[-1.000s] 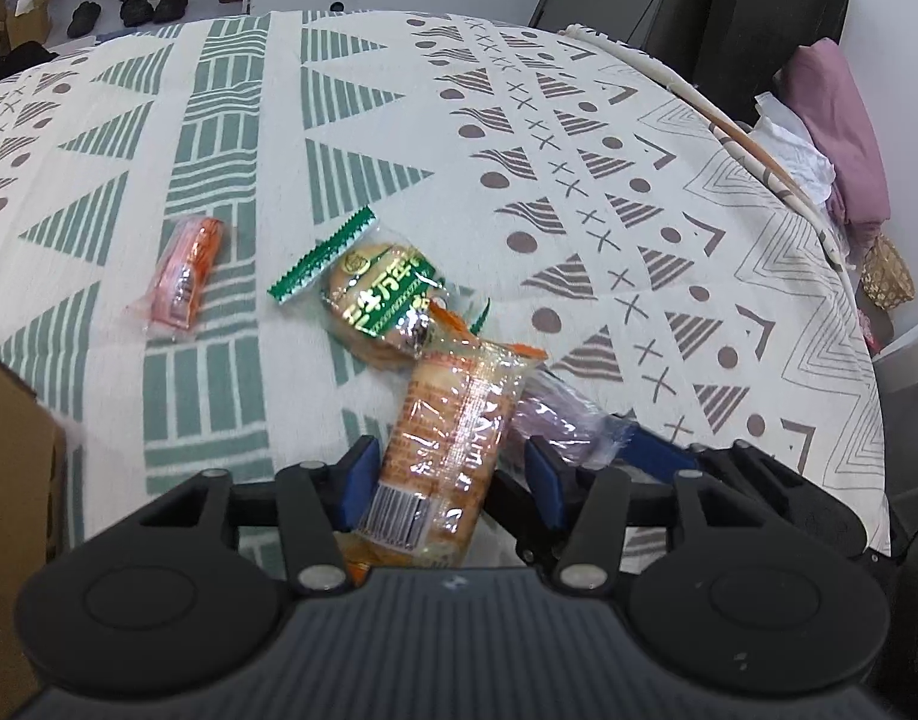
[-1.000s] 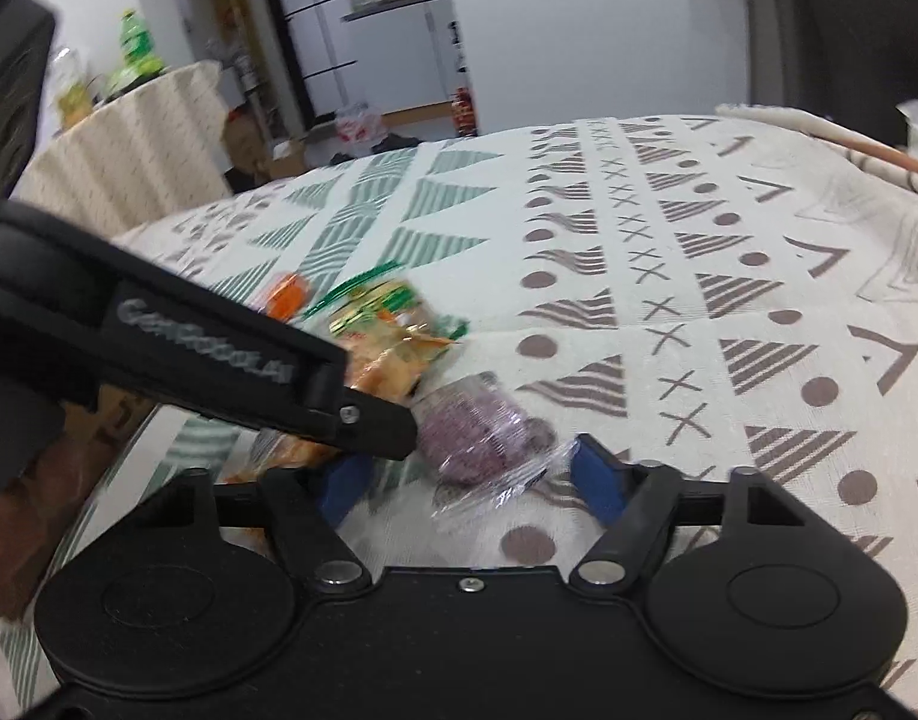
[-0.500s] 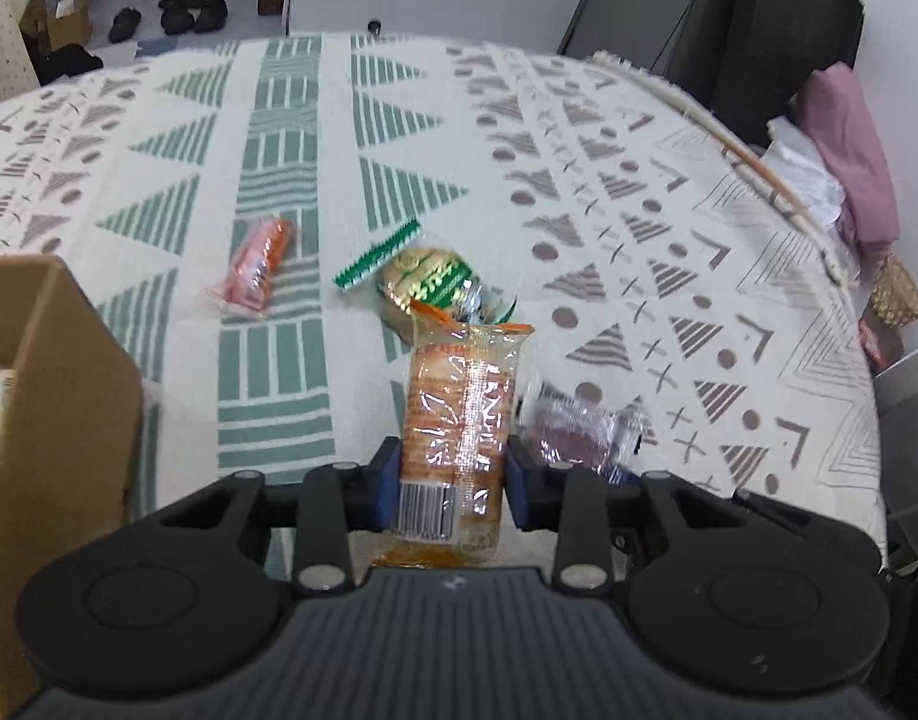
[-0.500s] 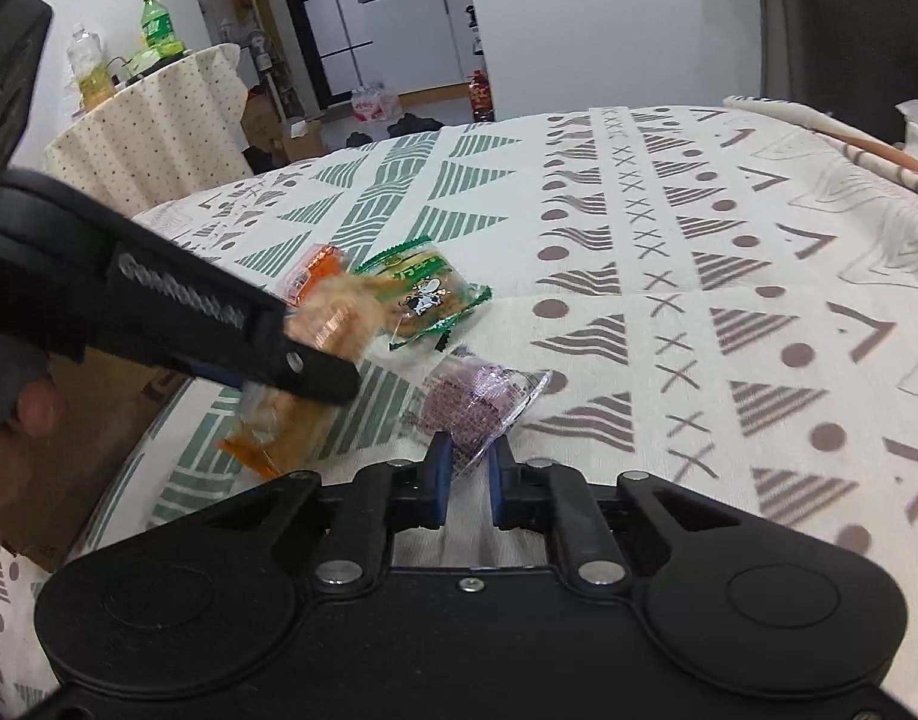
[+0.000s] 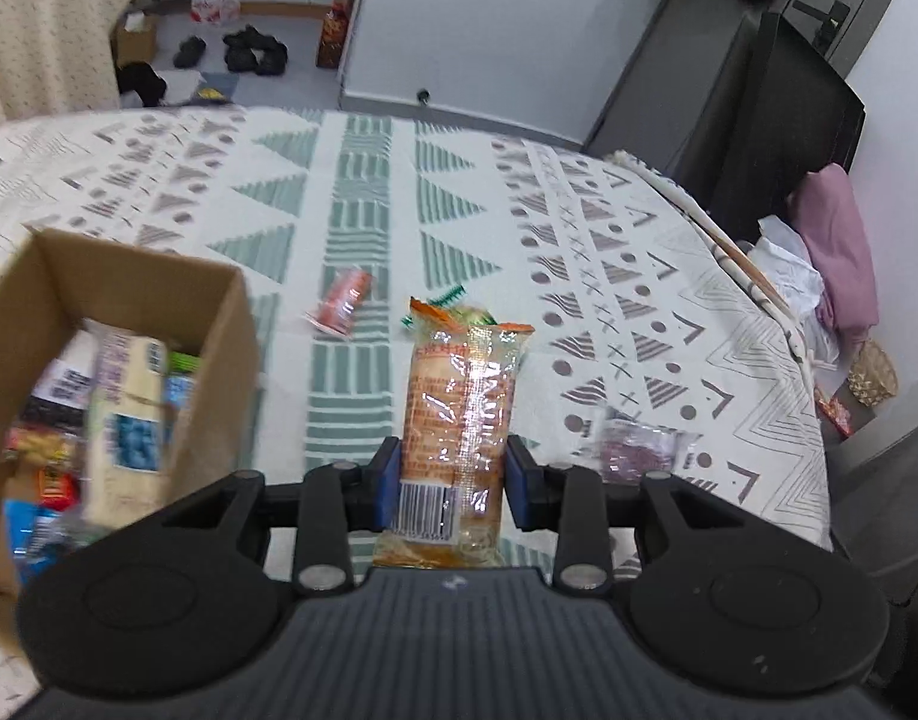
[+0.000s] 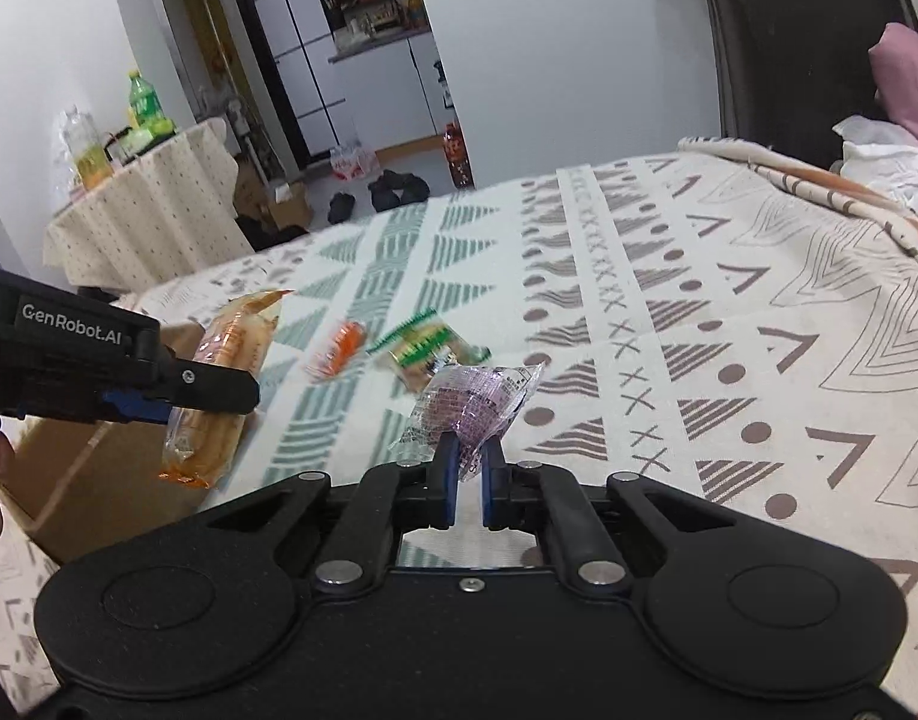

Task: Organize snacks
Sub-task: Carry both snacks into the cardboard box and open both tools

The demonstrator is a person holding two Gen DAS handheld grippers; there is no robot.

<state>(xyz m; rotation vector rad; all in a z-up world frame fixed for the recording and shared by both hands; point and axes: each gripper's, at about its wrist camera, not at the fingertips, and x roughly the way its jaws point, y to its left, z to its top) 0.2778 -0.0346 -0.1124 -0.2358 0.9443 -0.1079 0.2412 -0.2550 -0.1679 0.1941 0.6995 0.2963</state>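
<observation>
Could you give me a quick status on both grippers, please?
Left gripper shut on orange snack pack. Right gripper shut on purple packet. Nothing blocking.

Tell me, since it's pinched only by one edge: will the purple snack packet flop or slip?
The purple snack packet probably flops: the right gripper holds only its thin film edge. The glossy wrapper may slip. It stands up unsupported, so it is likely light.

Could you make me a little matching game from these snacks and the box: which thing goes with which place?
Things:
1. orange-wrapped cake
2. purple snack packet
3. small orange packet
4. cardboard box

Places:
A. lying loose on the patterned cloth
B. clamped in the left gripper
C. standing at the left, holding packets
D. pinched in the right gripper

Pairs: 1-B, 2-D, 3-A, 4-C
</observation>
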